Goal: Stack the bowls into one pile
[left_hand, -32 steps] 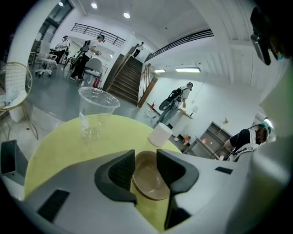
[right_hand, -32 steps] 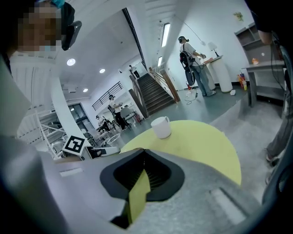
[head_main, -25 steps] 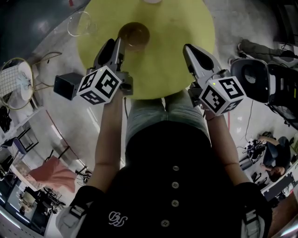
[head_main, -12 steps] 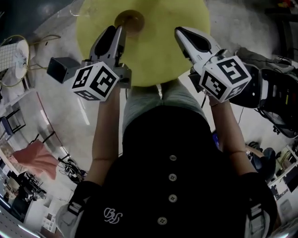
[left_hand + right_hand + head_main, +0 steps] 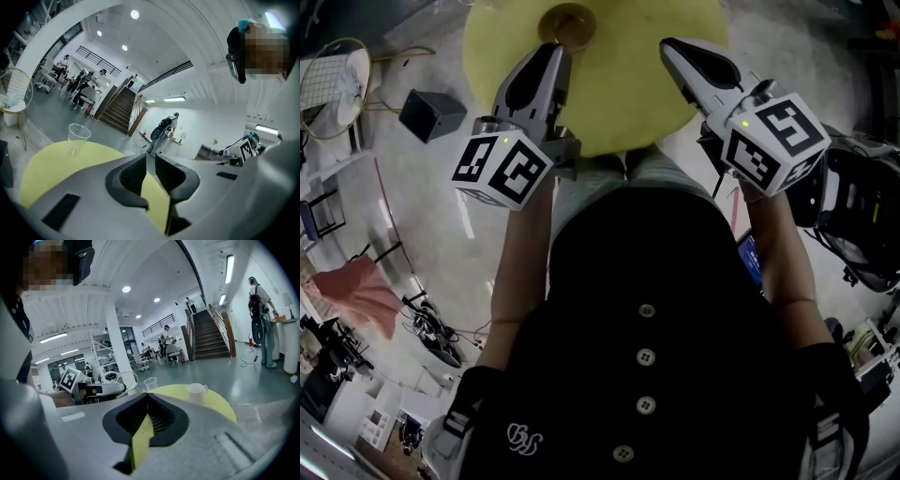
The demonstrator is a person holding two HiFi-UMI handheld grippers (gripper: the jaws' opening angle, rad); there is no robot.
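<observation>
Head view: the brown bowl [image 5: 567, 22] sits at the far edge of the yellow worktop [image 5: 623, 94], just beyond the tip of the left gripper [image 5: 549, 52]. The right gripper [image 5: 673, 47] hovers well to the bowl's right. Neither gripper view shows the bowl.

Left gripper view: jaws a narrow slit apart, empty. A clear cup [image 5: 77, 137] stands on the worktop.

Right gripper view: jaws closed tip to tip, empty. A white mug [image 5: 197, 393] stands on the worktop.

The head view shows neither cup nor mug clearly.
</observation>
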